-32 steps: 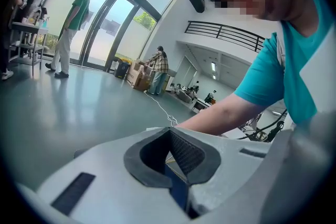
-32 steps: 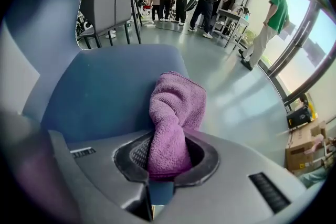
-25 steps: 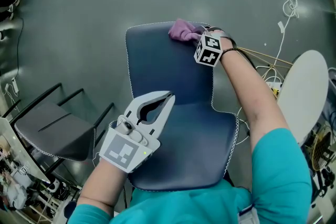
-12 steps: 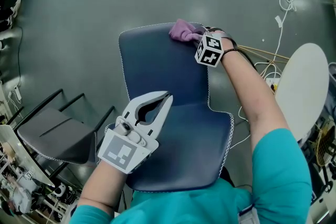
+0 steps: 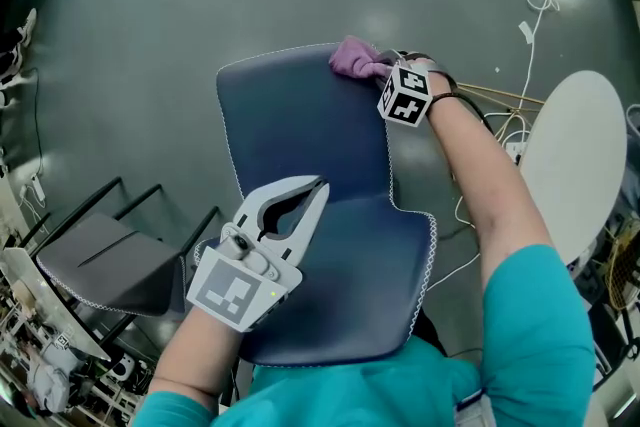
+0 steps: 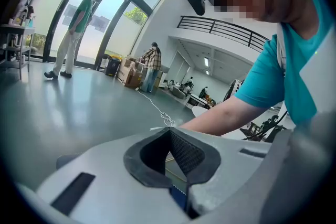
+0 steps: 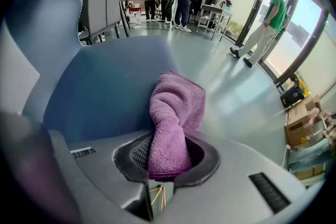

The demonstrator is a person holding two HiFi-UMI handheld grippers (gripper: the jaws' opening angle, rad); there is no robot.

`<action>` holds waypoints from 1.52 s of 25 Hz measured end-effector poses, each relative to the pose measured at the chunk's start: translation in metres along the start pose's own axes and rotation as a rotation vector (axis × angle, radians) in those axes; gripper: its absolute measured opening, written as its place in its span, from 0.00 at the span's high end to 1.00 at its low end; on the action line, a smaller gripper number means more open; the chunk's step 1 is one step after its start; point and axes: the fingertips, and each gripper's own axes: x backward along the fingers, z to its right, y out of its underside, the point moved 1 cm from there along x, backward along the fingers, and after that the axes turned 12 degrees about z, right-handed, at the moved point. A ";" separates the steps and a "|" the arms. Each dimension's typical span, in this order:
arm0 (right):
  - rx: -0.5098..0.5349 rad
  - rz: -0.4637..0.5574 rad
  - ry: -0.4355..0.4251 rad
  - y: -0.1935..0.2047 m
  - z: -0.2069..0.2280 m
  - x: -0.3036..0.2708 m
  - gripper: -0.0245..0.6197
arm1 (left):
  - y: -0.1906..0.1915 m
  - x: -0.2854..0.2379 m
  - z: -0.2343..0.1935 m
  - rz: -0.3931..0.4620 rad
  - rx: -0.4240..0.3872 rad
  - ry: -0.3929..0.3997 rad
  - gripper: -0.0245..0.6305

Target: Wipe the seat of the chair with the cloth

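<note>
Left tongs (image 5: 320, 185): 2 jaws closed tip to tip, nothing between them; tips point forward and slightly right. Left forearm (image 5: 195, 360): bare, teal sleeve at the bottom edge. Right tongs (image 5: 382, 65): 2 jaws clamped on a purple cloth (image 5: 352, 57); marker cube (image 5: 405, 96) on top. Right arm (image 5: 492, 190): bare, stretched forward, teal sleeve from the elbow up.

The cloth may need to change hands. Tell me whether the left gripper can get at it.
Probably yes. The left gripper hovers shut over the chair, and nothing lies on the blue surface between it and the cloth, held by the right gripper at the far edge. Its jaws must open first.
</note>
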 end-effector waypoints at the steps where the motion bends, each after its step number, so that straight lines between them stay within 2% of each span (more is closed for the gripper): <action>1: -0.005 -0.008 0.003 0.006 0.001 0.003 0.87 | 0.000 -0.002 0.002 0.000 -0.001 0.003 0.98; 3: -0.008 -0.060 -0.001 0.025 0.002 0.008 0.87 | -0.001 -0.004 0.005 -0.003 -0.002 0.007 0.98; 7: 0.010 -0.294 -0.057 0.097 -0.008 0.028 0.87 | -0.002 -0.006 0.008 0.006 -0.001 -0.003 0.98; 9: -0.048 -0.301 -0.036 0.110 -0.008 0.044 0.87 | -0.004 -0.003 0.004 0.014 -0.002 -0.018 0.98; 11: -0.113 -0.257 0.004 0.104 -0.006 0.061 0.87 | -0.005 0.002 -0.002 0.026 -0.002 -0.030 0.98; 14: -0.195 -0.148 0.069 0.069 -0.010 0.083 0.87 | -0.010 0.023 -0.013 0.049 -0.004 -0.044 0.98; 17: -0.194 -0.033 0.094 0.012 -0.015 0.095 0.87 | -0.021 0.054 -0.029 0.090 0.001 -0.091 0.98; 19: -0.152 0.041 0.066 -0.033 -0.024 0.088 0.87 | -0.024 0.076 -0.040 0.113 0.009 -0.130 0.98; 26: 0.097 0.243 -0.136 -0.186 -0.098 0.013 0.87 | -0.016 0.141 -0.076 0.141 0.031 -0.238 0.98; 29: 0.157 0.277 -0.178 -0.238 -0.127 -0.026 0.87 | -0.011 0.169 -0.090 0.155 0.044 -0.274 0.98; 32: 0.229 0.275 -0.206 -0.272 -0.154 -0.061 0.87 | -0.006 0.193 -0.103 0.171 0.059 -0.303 0.98; 38: 0.388 0.198 -0.267 -0.285 -0.199 -0.109 0.87 | 0.003 0.222 -0.115 0.184 0.084 -0.328 0.98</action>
